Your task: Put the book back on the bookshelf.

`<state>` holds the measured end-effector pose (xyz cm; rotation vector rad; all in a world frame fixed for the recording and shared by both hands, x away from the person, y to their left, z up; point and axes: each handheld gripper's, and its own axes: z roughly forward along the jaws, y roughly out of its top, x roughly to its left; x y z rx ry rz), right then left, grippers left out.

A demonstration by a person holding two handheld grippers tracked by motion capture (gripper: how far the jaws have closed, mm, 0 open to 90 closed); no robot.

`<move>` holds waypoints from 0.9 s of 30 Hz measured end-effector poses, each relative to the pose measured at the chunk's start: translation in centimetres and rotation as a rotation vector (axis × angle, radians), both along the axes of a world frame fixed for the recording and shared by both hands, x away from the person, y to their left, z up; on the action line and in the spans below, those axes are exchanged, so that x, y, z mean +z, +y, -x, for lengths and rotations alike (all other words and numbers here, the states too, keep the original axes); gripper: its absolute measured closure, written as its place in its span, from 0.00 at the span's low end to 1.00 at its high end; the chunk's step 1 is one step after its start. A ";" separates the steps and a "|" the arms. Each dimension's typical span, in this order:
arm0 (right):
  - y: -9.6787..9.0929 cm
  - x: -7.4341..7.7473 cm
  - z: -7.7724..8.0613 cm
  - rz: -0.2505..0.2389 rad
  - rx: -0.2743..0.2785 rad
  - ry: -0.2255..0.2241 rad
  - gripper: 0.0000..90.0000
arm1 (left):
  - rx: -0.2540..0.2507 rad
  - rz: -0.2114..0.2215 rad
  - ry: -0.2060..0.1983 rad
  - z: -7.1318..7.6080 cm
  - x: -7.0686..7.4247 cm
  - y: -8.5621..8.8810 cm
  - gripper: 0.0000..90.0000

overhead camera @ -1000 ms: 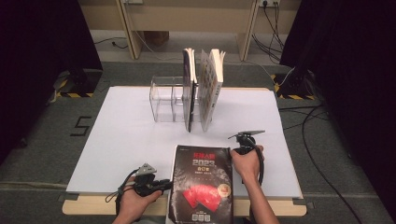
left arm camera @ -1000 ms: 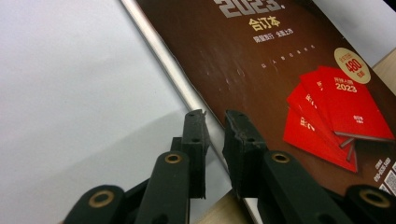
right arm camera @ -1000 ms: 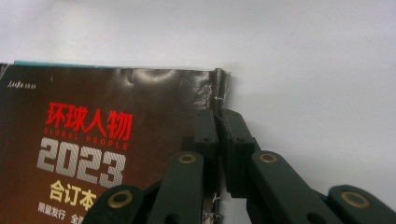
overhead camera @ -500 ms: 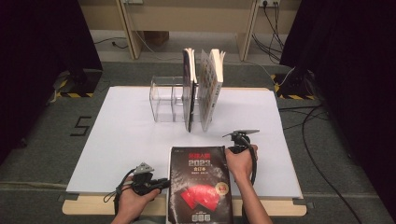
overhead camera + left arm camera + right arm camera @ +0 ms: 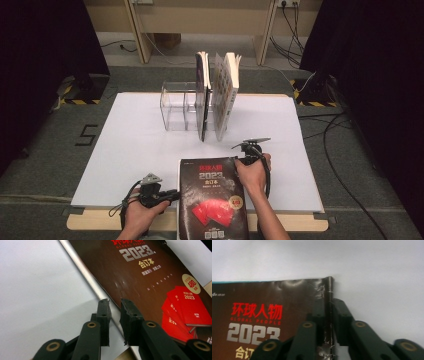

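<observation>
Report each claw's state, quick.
Left claw: astride the edge of the book; whether it grips cannot be told.
Right claw: open, jaws have just been opening, with the book's spine between them.

Both forearms are seen entering from the bottom edge of the high view. The left tongs [image 5: 172, 194] are held low at the lower left of centre, laid nearly level and pointed toward the right of the frame, the left hand [image 5: 142, 212] wrapped around them from behind. The right tongs [image 5: 239, 161] are held higher, right of centre, gripped from above by the right hand [image 5: 253, 172]. Their jaws have just been opening. Both pairs of jaws are set narrowly apart.
</observation>
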<state>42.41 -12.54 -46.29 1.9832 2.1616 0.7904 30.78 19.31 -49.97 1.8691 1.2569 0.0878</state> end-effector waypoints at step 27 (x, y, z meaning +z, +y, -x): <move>-2.3 -0.7 1.6 -0.008 0.079 0.017 0.97 | 0.069 0.009 0.031 -2.0 0.3 0.0 0.74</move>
